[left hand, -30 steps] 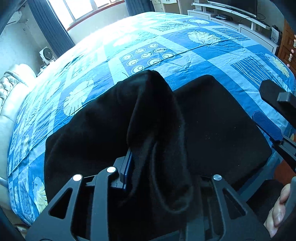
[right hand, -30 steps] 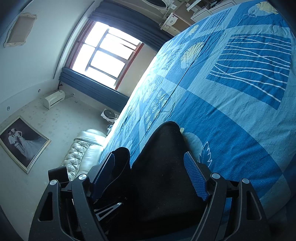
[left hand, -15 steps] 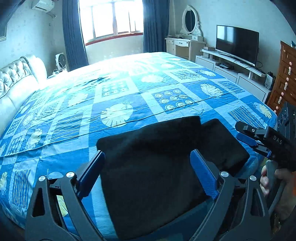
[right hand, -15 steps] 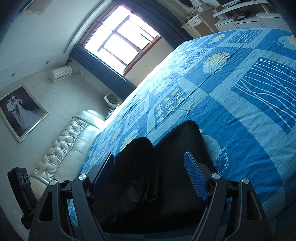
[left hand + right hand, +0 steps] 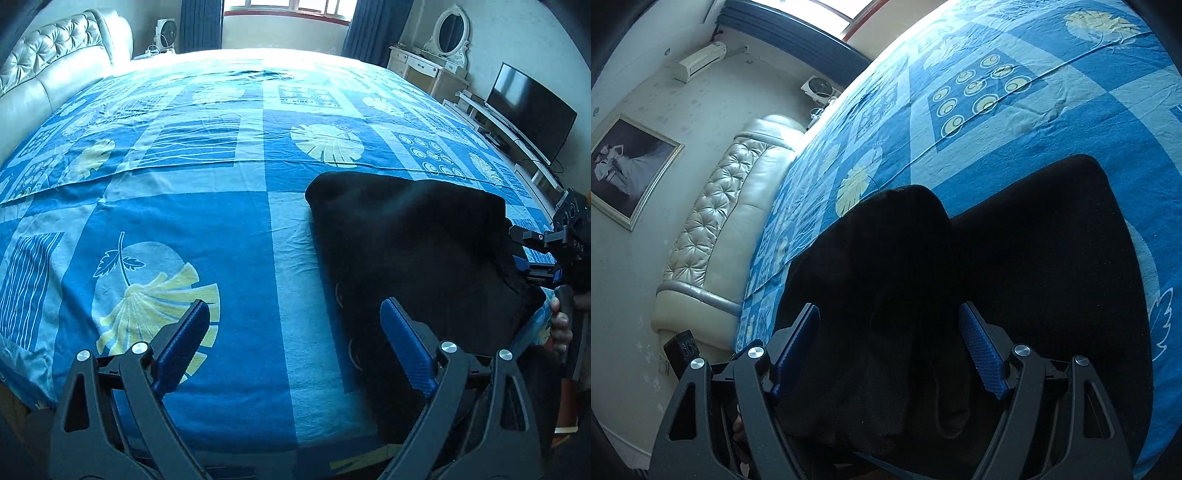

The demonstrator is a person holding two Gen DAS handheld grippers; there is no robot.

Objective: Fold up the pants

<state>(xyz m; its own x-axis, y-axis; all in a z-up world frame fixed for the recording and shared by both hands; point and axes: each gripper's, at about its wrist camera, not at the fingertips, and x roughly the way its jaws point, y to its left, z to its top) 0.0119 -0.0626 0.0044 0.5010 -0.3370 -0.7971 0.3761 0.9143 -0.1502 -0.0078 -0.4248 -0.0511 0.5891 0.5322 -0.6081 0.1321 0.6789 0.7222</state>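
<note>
The black pants point(image 5: 413, 251) are seen lying folded near the bed's near edge, on the blue patterned bedspread point(image 5: 184, 206). In the left wrist view the bundle's long axis is set roughly along that edge, one rounded end pointed toward the middle of the bed and the other toward the right gripper point(image 5: 532, 254) (a hand point(image 5: 559, 325) is glimpsed below it). A raised fold is shown in the right wrist view. The left gripper point(image 5: 295, 332) is spread wide and empty over bare bedspread, just beside the pants. A second ago a hanging fold of cloth was pinched in it; that cloth has been let go, and the gripper has been carried sideways off the pants. The right gripper point(image 5: 890, 332) is held released, its pads apart over the cloth, as before.
</note>
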